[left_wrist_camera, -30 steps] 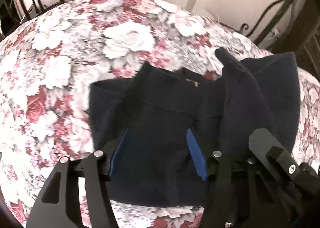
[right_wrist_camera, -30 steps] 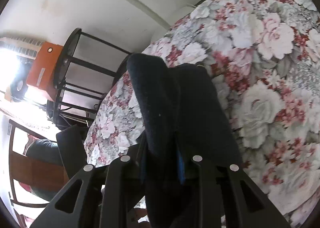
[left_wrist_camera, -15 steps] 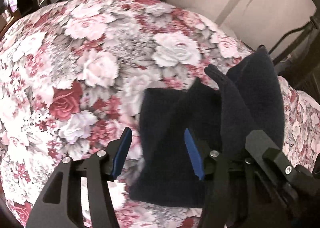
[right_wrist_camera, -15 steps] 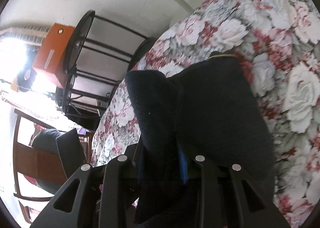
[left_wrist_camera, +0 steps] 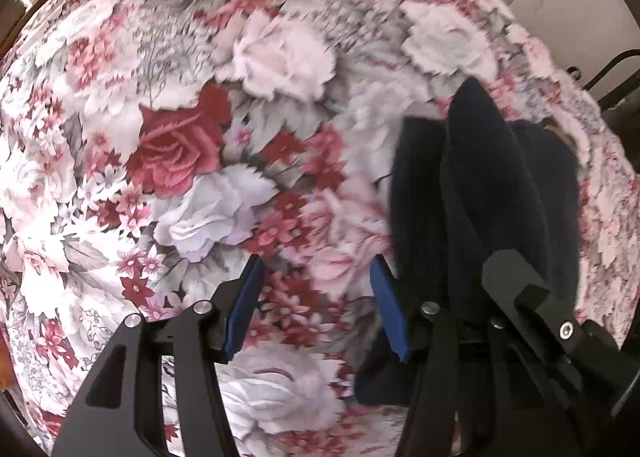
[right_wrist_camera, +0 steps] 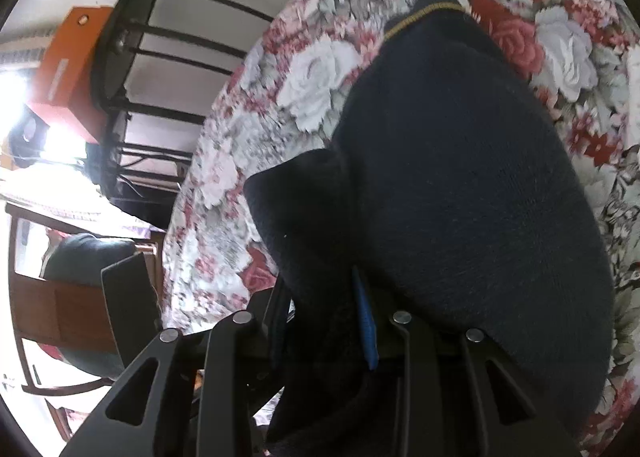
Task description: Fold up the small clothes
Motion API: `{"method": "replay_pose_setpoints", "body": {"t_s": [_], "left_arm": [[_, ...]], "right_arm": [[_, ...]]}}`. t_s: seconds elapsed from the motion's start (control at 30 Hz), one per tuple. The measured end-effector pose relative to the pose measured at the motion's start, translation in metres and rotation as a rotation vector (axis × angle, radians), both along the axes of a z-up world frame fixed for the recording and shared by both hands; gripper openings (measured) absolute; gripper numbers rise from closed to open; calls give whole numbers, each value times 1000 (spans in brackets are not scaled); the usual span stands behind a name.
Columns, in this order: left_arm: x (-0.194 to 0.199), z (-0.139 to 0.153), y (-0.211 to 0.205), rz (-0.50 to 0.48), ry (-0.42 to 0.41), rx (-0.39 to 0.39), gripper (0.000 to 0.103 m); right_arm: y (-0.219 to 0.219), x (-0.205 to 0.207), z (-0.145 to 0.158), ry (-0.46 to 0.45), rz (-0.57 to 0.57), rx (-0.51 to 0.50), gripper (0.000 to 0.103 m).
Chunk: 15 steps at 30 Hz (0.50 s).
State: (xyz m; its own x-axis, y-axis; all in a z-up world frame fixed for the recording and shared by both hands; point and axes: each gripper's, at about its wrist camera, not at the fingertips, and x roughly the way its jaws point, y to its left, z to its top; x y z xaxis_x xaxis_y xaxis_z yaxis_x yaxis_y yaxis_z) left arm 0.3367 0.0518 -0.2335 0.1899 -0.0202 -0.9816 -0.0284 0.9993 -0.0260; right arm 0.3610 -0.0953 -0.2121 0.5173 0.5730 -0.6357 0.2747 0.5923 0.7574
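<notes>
No text, label, brand, number or sign is showing legibly in either view. The orange box (right_wrist_camera: 68, 73) at the upper left of the right wrist view is carrying a pale strip along its side, but the strip is appearing too small and blurred to read. A thin yellow line is running along the dark garment's (right_wrist_camera: 460, 177) top edge; it is stitching, not lettering.

Daylight, fairly bright — window (right_wrist_camera: 48, 137) glare blows out at left; motion blur, fisheye-bent edges.
</notes>
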Motion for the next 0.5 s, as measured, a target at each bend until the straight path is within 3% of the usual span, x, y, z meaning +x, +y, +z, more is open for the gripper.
{"method": "replay_pose_setpoints", "body": {"t_s": [0.13, 0.2, 0.3, 0.4, 0.5], "left_arm": [[1, -13, 10, 23, 24, -1, 58], [-4, -10, 14, 33, 8, 1, 60], [-18, 8, 31, 89, -50, 5, 76], [-35, 30, 53, 156, -129, -67, 84], [-56, 52, 63, 179, -219, -152, 84]], "right_arm": [[4, 4, -8, 8, 25, -17, 35], [4, 5, -3, -4, 41, -2, 45], [-5, 1, 13, -49, 32, 65, 47], [-14, -6, 37, -127, 55, 164, 47], [-22, -16, 63, -190, 83, 139, 47]]}}
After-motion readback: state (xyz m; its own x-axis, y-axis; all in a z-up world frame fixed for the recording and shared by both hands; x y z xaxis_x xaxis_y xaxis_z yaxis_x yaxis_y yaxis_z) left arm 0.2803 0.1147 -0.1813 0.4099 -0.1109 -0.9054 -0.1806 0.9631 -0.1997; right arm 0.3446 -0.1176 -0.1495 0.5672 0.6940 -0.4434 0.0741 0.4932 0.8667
